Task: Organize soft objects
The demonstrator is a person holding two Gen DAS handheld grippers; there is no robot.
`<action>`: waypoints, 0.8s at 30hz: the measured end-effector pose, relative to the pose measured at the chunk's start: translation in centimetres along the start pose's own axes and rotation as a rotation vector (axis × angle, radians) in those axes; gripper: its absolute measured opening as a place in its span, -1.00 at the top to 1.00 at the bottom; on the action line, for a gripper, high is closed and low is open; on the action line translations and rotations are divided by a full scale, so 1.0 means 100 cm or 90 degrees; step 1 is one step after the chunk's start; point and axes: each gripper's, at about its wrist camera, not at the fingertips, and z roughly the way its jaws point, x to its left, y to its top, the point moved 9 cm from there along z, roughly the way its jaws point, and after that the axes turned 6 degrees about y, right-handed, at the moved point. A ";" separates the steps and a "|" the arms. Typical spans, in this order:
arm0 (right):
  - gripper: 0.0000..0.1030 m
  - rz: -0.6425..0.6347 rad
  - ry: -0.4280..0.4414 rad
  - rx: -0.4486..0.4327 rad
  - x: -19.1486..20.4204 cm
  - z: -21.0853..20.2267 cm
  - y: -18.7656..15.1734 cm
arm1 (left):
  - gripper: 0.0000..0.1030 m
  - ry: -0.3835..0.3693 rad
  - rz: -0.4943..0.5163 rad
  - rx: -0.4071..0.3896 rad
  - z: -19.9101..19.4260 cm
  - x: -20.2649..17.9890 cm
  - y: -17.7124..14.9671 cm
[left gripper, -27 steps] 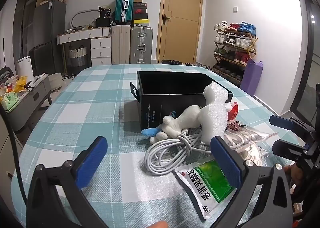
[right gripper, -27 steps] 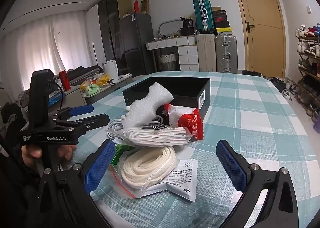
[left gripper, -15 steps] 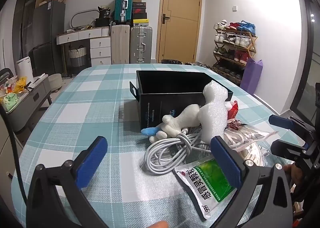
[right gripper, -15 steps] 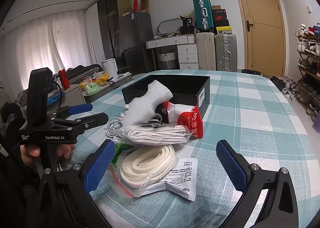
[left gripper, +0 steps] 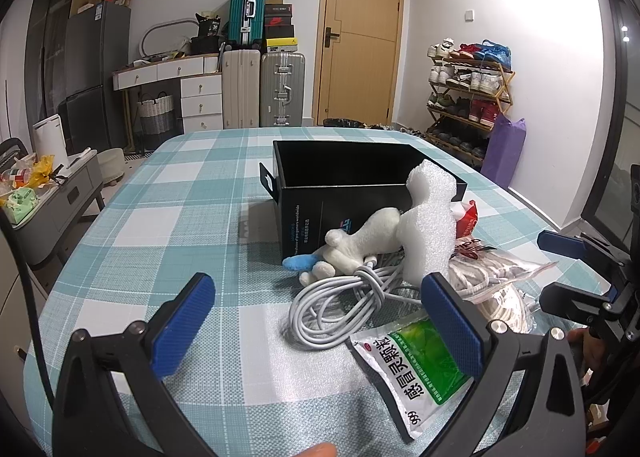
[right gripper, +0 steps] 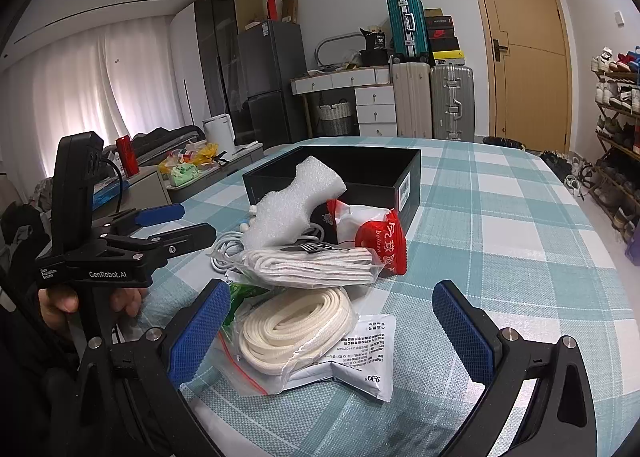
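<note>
- Right now both tools hang over the near edge of the bench (left gripper: 168, 217), which wears a teal-and-white checked cloth, and both tilt down toward a heap of soft things.
- Left tool (left gripper: 316, 321): jaws spread wide, nothing between the blue pads; it grasps nothing. A coiled white cable (left gripper: 340, 305) lies just beyond its fingers.
- Right tool (right gripper: 332, 329): also spread wide and released. A bagged coil of flat white cord (right gripper: 296, 325) lies on the bench between its fingers, untouched by the pads as far as I can see.
- Behind the heap stands an open black box (left gripper: 352, 169), upright; what is inside, I cannot see.
- A white foam piece (left gripper: 428, 225) leans up against the box's near wall, with a white plush toy (left gripper: 360, 241) beside it, its blue part toward the left.
- A red-and-white packet (right gripper: 376, 233) rests at the box's corner, on top of a bag of white rope (right gripper: 312, 269).
- A green-and-white sachet (left gripper: 416, 361) lies flat nearest the left tool's right finger.
- A person's hand (right gripper: 64, 305) grips the left tool's handle in the right wrist view.
</note>
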 end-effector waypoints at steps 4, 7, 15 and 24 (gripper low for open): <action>-0.99 -0.003 0.000 0.003 0.000 0.001 -0.001 | -1.00 0.001 0.000 0.000 0.000 0.000 0.000; -0.99 -0.004 -0.001 0.004 0.001 0.001 -0.001 | -1.00 0.001 0.000 0.000 0.000 -0.001 -0.002; -0.99 -0.004 -0.001 0.004 0.001 0.001 -0.001 | -1.00 0.003 0.002 0.000 0.000 -0.002 -0.001; -0.99 -0.005 -0.002 0.006 0.001 0.002 -0.002 | -1.00 0.003 0.003 0.001 0.000 -0.002 -0.001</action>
